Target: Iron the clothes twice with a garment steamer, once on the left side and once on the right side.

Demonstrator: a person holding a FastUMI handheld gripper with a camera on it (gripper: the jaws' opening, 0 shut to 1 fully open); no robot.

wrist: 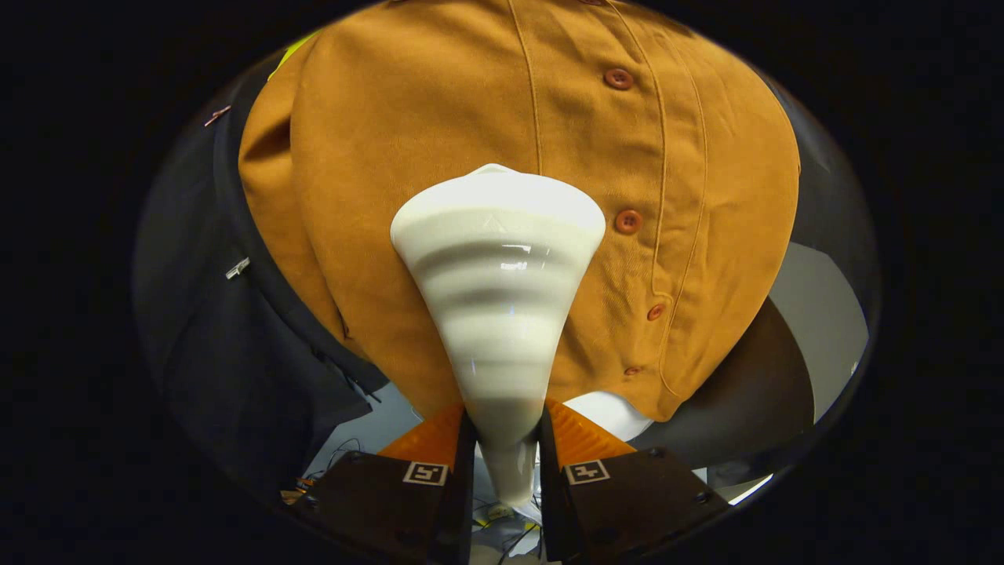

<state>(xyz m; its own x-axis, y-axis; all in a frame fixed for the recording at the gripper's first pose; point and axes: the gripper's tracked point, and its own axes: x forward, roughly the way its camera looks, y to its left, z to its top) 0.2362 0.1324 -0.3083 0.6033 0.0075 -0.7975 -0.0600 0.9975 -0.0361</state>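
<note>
Gripper point(506, 447) pinching white steamer point(498, 267) neck, its head against mustard shirt point(439, 133), shirt hem just beyond fingers

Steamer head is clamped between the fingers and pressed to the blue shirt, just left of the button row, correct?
Not blue: the gripper view shows an orange-brown shirt. The rest holds: the gripper is shut on the steamer head, which sits against the fabric left of the button row.

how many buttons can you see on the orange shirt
4, down the shirt placket right of the steamer held by the tool: top, middle, lower, hem. More may be hidden.
</note>
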